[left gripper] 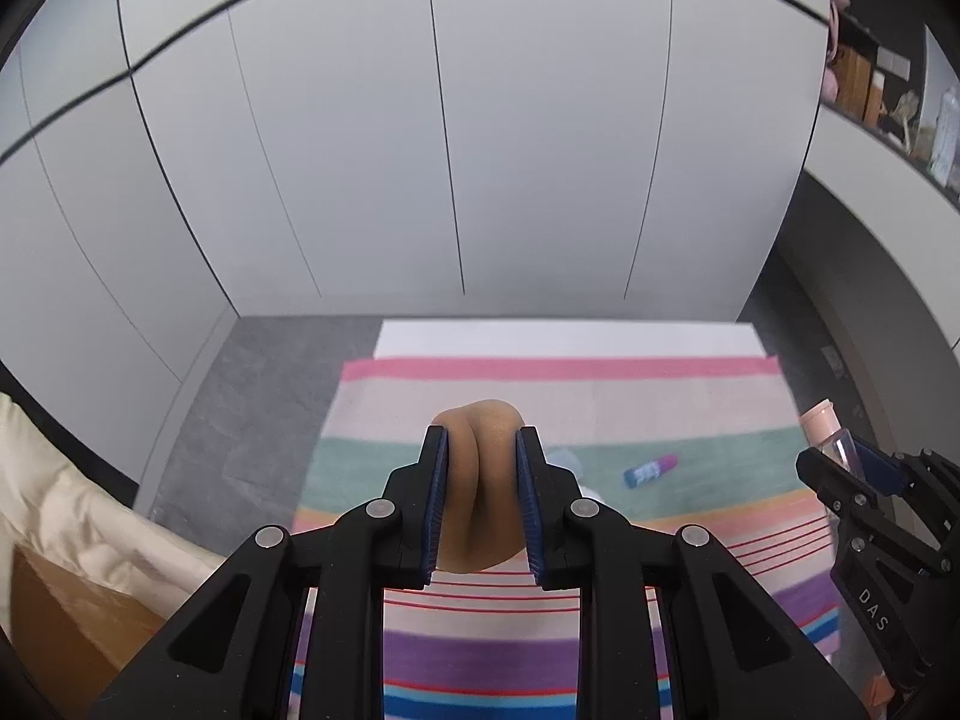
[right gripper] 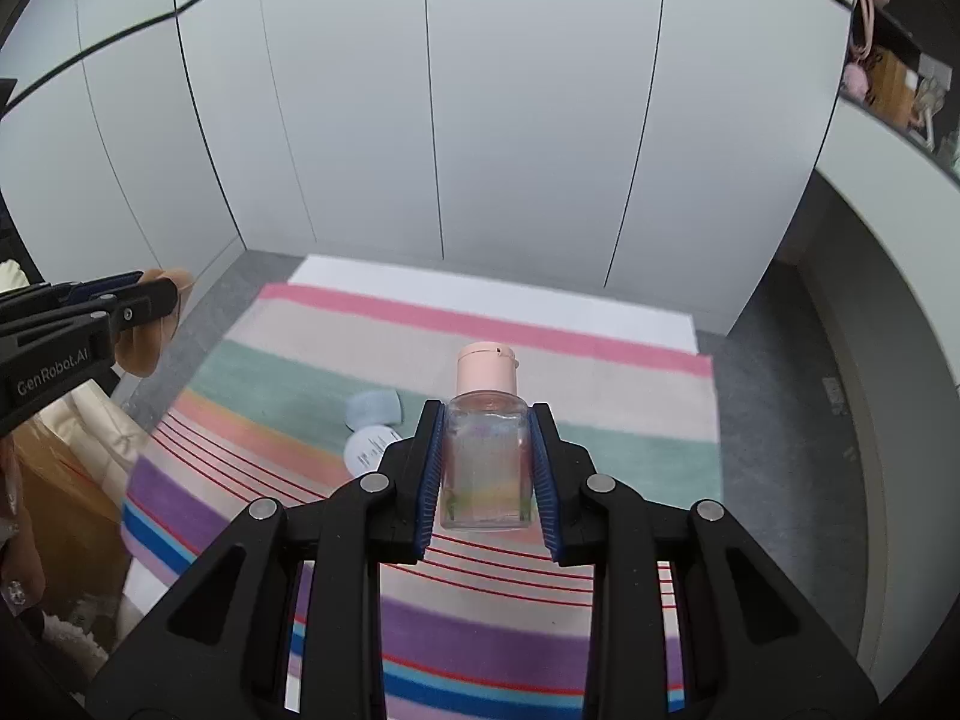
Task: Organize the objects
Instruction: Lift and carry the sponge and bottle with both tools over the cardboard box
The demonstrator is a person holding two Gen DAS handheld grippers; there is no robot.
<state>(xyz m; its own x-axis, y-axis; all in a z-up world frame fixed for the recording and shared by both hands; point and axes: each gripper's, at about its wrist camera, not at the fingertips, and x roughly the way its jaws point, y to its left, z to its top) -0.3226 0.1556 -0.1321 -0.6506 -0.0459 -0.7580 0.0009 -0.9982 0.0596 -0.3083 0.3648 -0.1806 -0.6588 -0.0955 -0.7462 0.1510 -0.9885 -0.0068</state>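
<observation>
My left gripper (left gripper: 480, 441) is shut on a soft tan sponge (left gripper: 485, 480), squeezed between the blue pads and held above the striped cloth (left gripper: 540, 396). My right gripper (right gripper: 486, 414) is shut on a clear bottle (right gripper: 486, 462) with a pink cap (right gripper: 487, 369), also lifted over the striped cloth (right gripper: 600, 438). In the left wrist view the right gripper (left gripper: 840, 462) shows at the right edge with the bottle (left gripper: 831, 435). The right wrist view catches the left gripper (right gripper: 153, 294) and the sponge (right gripper: 144, 348) at its left edge.
On the cloth lie a small blue and purple tube (left gripper: 650, 470), a pale blue pad (right gripper: 373, 409) and a white round container (right gripper: 367, 447). A cream bag (left gripper: 72, 516) with a brown box sits to the left. White cabinet doors (left gripper: 450, 120) stand behind.
</observation>
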